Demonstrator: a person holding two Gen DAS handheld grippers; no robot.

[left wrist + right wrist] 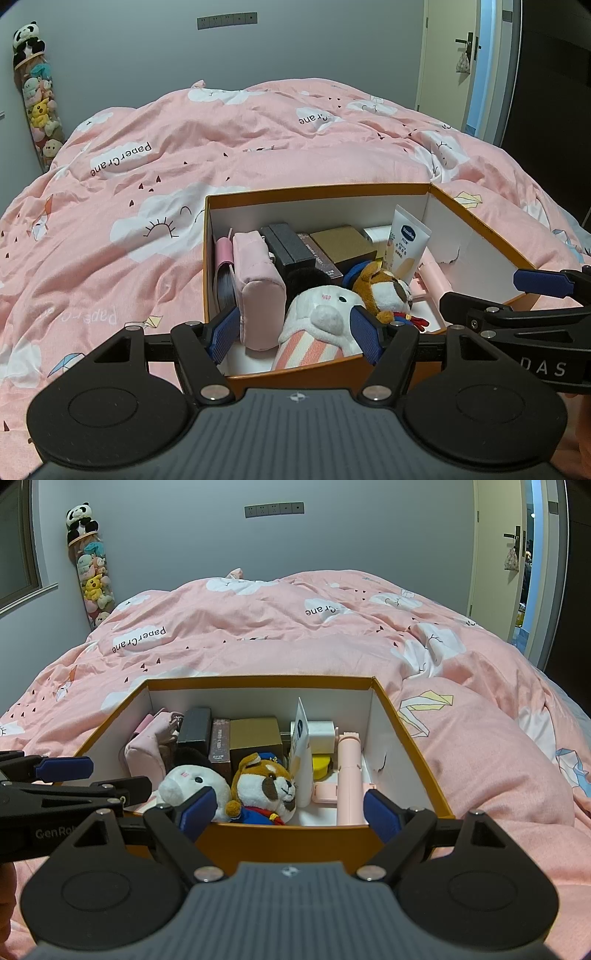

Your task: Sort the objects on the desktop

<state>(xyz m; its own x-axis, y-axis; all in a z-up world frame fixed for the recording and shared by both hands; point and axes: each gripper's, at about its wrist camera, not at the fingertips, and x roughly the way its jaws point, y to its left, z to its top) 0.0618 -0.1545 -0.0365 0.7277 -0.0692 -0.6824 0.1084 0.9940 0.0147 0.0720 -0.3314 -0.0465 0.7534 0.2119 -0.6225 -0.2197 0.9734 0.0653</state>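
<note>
An orange box (280,840) sits low in the centre of both frames on the pink quilted bed (258,638). From left to right it holds a pink pouch (144,753), dark boxes, a white plush (195,781), a brown dog plush (266,786) and a lotion tube (301,760). Only the right wrist view shows the yellow jar (321,766) (behind the tube). The left gripper (295,332) and the right gripper (290,812) both hold their jaws wide apart, empty, at the near rim. Grey wall behind.

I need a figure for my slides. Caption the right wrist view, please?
Open right gripper poised at an orange box of packed plush toys and toiletries on a pink duvet.
</note>
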